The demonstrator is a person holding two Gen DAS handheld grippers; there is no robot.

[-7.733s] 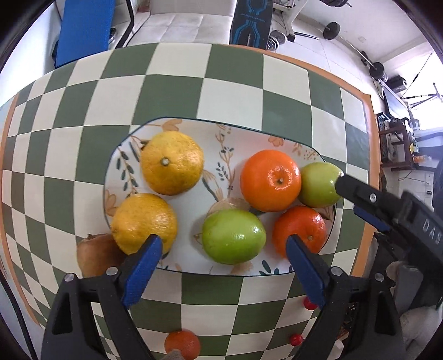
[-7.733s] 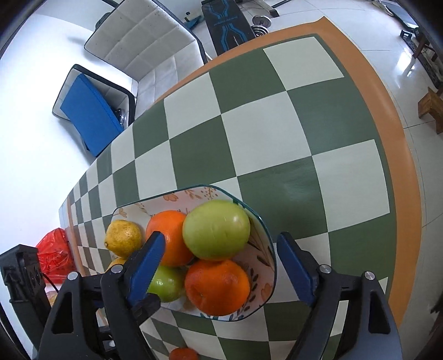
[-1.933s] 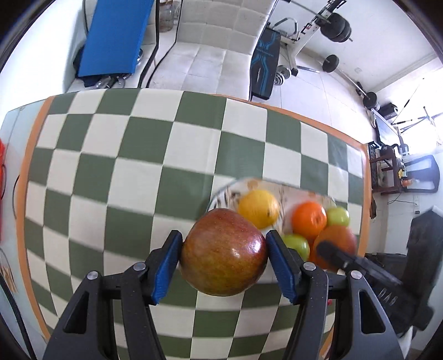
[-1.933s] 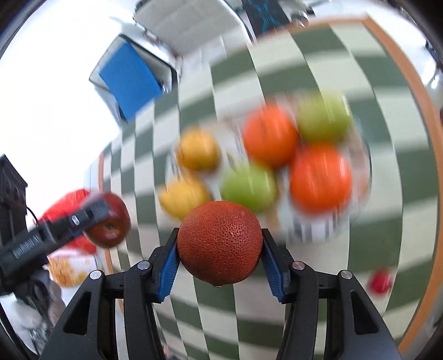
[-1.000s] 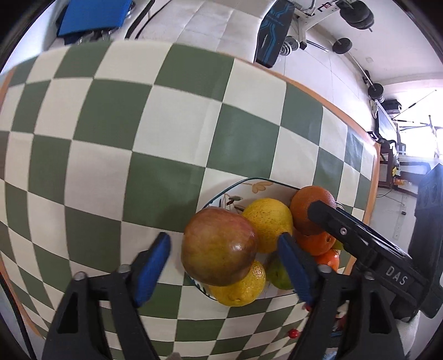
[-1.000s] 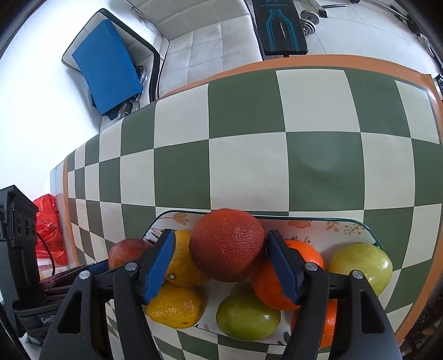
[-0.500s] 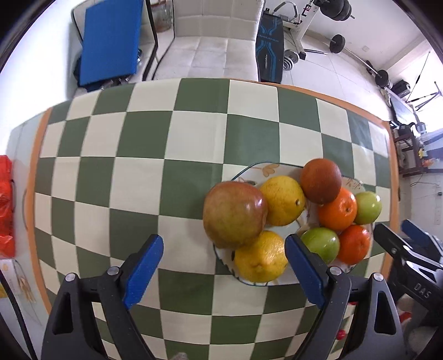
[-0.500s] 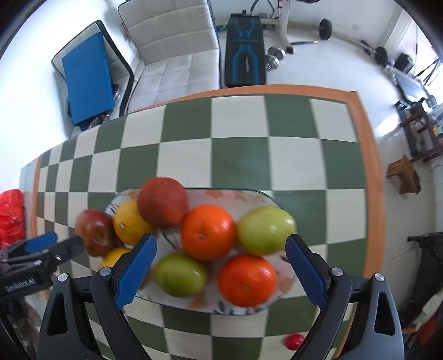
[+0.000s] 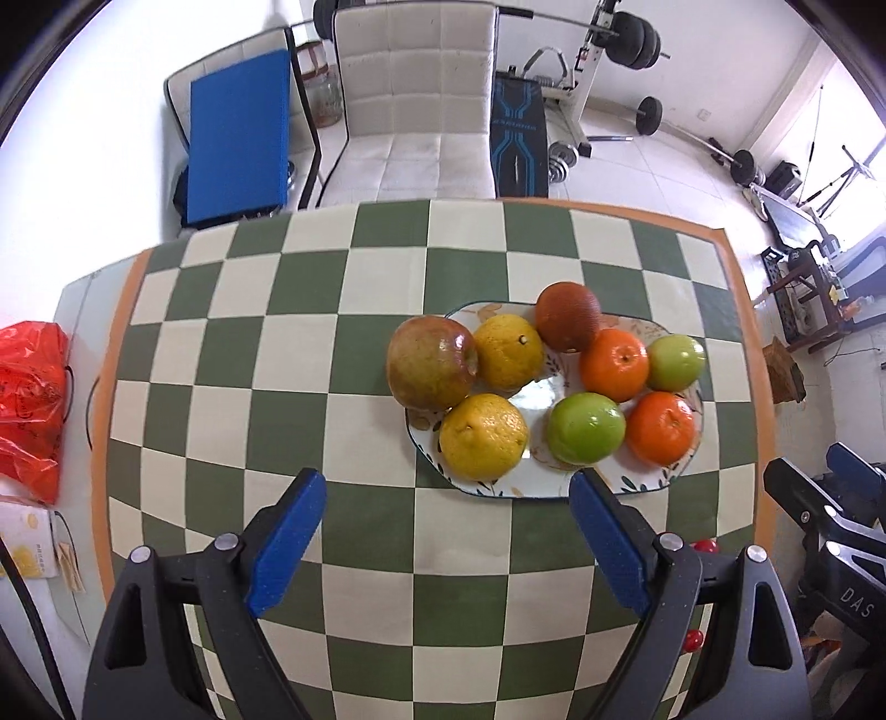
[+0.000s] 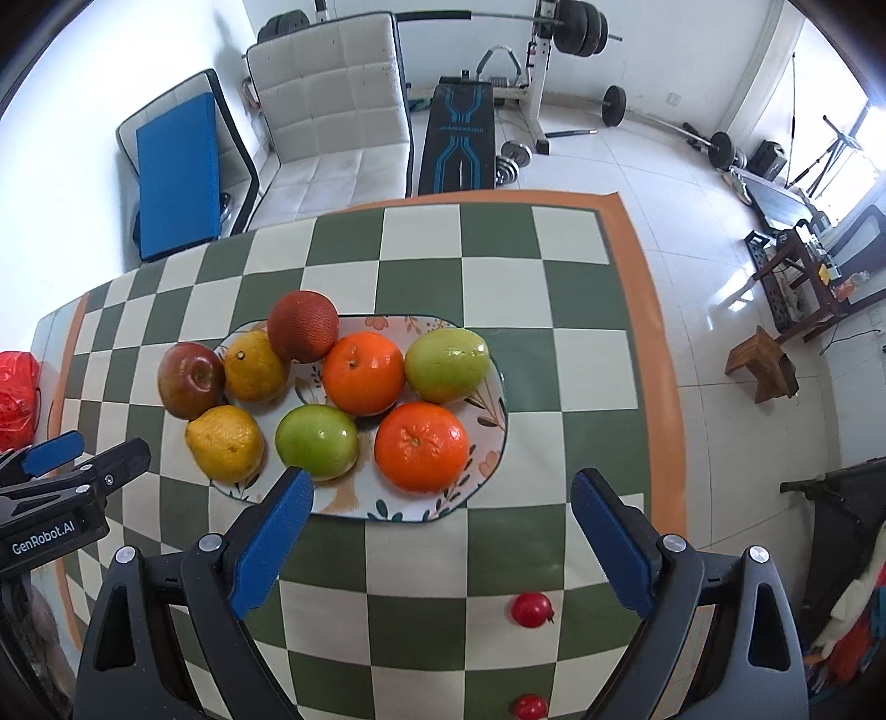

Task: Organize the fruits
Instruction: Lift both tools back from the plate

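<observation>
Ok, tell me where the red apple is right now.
The red apple sits at the left end of the plate, perched on its rim and touching the two yellow citrus fruits. In the left wrist view it is the leftmost fruit.

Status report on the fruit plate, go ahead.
Left tool open, empty; right tool open, empty. Eight fruits on plate; red apple at its left end. Two small red fruits loose on table.

Green-and-cream checkered tabletop (image 9: 232,354) with orange border. Beyond: white tufted chair (image 9: 412,105), blue folded mat (image 9: 238,149), weight bench (image 10: 457,138) with barbell plates (image 9: 637,39), white tiled floor (image 10: 692,232), daylight from right.
</observation>
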